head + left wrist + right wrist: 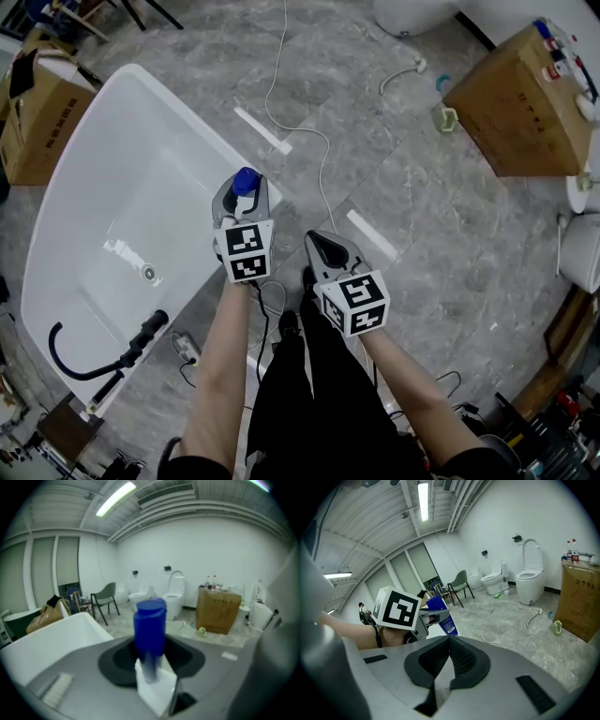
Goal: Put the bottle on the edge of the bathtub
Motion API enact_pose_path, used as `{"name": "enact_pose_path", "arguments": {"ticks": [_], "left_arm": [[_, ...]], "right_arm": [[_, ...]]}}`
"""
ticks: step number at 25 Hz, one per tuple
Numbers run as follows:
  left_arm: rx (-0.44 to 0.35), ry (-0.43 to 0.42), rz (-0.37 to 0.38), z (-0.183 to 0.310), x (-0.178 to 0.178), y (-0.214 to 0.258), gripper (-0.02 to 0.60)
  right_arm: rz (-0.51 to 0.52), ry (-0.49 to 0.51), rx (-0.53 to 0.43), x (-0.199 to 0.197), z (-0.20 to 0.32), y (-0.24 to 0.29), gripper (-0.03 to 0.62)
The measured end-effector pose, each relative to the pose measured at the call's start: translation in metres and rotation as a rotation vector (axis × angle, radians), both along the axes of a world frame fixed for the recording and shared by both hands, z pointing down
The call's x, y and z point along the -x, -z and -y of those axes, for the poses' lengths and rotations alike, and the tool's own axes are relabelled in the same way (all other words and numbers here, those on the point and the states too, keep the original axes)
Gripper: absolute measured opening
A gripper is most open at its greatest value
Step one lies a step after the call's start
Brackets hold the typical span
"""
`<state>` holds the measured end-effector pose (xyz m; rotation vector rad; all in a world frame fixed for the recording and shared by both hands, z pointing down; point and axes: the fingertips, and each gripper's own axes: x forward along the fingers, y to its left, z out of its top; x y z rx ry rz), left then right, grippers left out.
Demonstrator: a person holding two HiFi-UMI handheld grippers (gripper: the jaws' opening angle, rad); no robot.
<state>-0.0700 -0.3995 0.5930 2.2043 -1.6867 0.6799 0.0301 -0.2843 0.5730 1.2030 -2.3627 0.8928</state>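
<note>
A blue bottle (246, 180) with a blue cap stands upright between the jaws of my left gripper (242, 199), which is shut on it. In the head view it hangs over the right rim of the white bathtub (141, 103); I cannot tell whether it touches the rim. The left gripper view shows the bottle (150, 625) close up, the left gripper (151, 667) round it and the bathtub (51, 637) at the left. My right gripper (319, 246) is beside it over the floor, shut and holding nothing. In its own view the right gripper (450, 641) has its jaws together, and the bottle (440, 613) shows to the left.
A black faucet with a hand shower (117, 356) sits at the tub's near end. A white cable (281, 103) trails over the grey stone floor. A cardboard box (520, 98) with small bottles stands at the right, another box (37, 112) at the left. Toilets (529, 576) and a chair (459, 585) stand farther off.
</note>
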Motion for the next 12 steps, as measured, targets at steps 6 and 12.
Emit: {"name": "enact_pose_path", "arguments": {"ticks": [6, 12], "left_arm": [[-0.002, -0.013, -0.004, 0.0034, -0.0016, -0.001, 0.169], [0.014, -0.01, -0.029, 0.0045, -0.0005, -0.0035, 0.182]], "right_arm": [[-0.012, -0.008, 0.008, -0.0051, -0.0025, -0.0023, 0.003], [-0.016, -0.011, 0.01, -0.0058, -0.0047, -0.0031, 0.003]]}}
